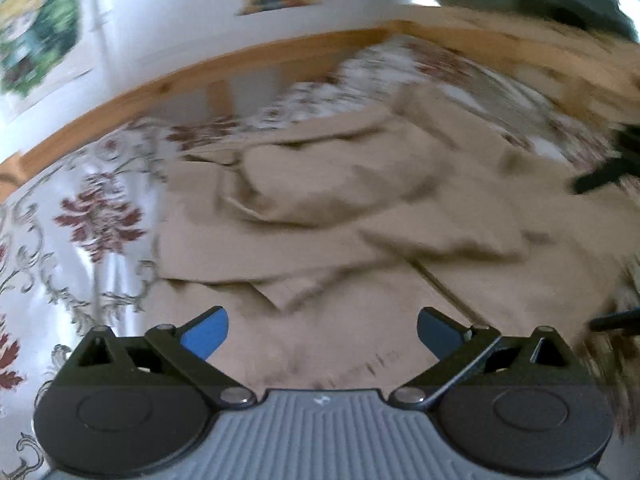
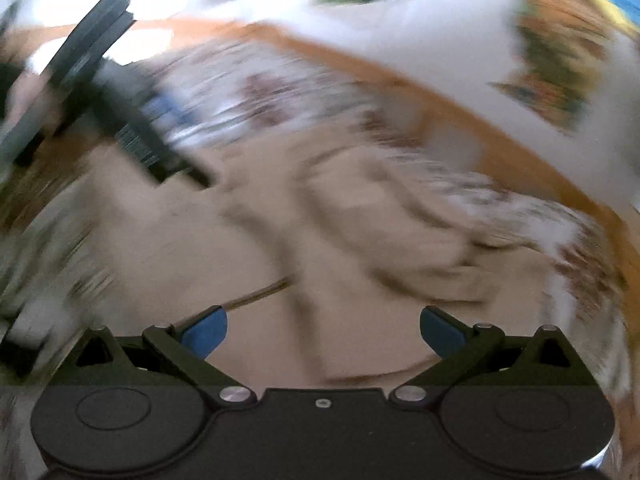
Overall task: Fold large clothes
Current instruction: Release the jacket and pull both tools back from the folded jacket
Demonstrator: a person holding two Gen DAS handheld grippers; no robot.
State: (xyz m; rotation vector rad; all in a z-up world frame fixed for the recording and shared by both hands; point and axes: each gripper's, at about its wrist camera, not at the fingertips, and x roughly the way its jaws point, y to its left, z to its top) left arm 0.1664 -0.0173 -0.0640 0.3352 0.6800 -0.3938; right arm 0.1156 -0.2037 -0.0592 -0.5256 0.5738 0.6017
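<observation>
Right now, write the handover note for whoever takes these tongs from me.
Left tongs: open, holding nothing, above the near part of the beige garment.
Right tongs: open, holding nothing, also over the garment; this view is blurred.
The garment lies rumpled on the floral bedspread, with overlapping layers, beside the wooden bed frame.
Done: no tidy fold visible.
Left: grip an edge, flatten it, fold it.

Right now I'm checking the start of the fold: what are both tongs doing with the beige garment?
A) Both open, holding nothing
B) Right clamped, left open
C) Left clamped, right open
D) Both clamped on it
A: the left tongs and right tongs both stand wide apart above the beige garment, with nothing between their tips.
</observation>
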